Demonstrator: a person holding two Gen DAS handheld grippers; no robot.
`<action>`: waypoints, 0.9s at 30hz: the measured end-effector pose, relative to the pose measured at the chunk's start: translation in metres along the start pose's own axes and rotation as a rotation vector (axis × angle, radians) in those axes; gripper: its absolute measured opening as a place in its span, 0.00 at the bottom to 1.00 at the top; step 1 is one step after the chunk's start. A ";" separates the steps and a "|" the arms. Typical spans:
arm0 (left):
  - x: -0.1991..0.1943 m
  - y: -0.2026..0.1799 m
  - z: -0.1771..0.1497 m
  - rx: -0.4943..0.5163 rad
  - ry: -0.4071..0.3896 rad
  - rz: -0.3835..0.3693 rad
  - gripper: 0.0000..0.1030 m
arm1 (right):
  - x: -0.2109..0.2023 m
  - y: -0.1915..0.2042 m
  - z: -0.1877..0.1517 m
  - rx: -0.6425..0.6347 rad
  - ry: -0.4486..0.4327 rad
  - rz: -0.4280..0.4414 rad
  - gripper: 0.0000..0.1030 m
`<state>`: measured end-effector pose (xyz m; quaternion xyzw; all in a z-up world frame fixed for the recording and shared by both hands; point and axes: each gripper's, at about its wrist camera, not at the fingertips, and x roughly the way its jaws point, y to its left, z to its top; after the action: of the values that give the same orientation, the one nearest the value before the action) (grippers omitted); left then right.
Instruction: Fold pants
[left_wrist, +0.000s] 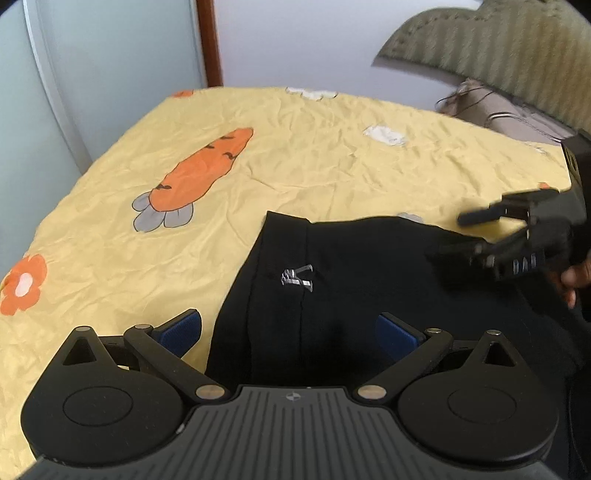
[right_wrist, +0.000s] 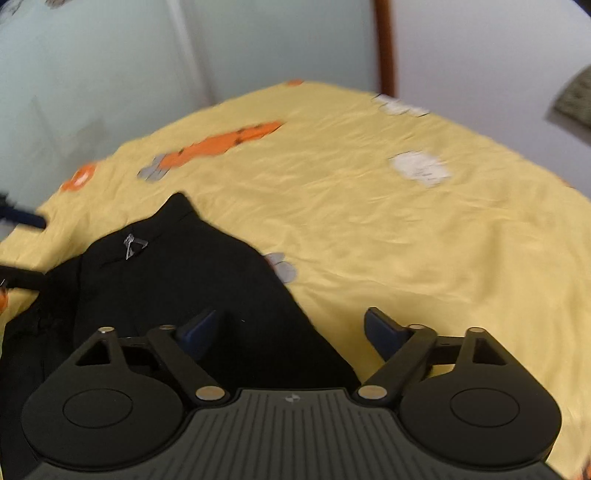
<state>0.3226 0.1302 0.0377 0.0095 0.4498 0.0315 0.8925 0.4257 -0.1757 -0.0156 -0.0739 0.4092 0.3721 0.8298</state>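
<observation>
Black pants (left_wrist: 332, 295) lie bunched on the yellow carrot-print bedsheet (left_wrist: 295, 155); left gripper (left_wrist: 288, 332) spread wide above their edge, empty; right gripper (right_wrist: 291, 332) likewise spread, straddling the pants' other edge.

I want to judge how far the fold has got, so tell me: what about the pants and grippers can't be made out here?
- Pants: near part hidden under the left gripper body; right side cut by the frame edge in the left wrist view.
- Right wrist view: motion-blurred; the logo is unreadable.
- Layer count: black fabric shows no clear fold lines.
- Right gripper: whether it touches the cloth is unclear.
</observation>
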 end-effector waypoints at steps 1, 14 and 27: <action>0.006 -0.001 0.007 -0.006 0.010 -0.010 0.99 | 0.009 0.000 0.003 -0.016 0.032 0.007 0.77; 0.111 0.034 0.072 -0.494 0.325 -0.381 0.98 | -0.022 0.104 -0.027 -0.487 -0.090 -0.240 0.06; 0.124 0.052 0.058 -0.690 0.480 -0.516 0.22 | -0.056 0.203 -0.100 -0.939 -0.314 -0.612 0.06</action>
<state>0.4402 0.1905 -0.0254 -0.4058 0.5937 -0.0423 0.6936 0.2038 -0.1050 -0.0026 -0.4928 0.0325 0.2634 0.8287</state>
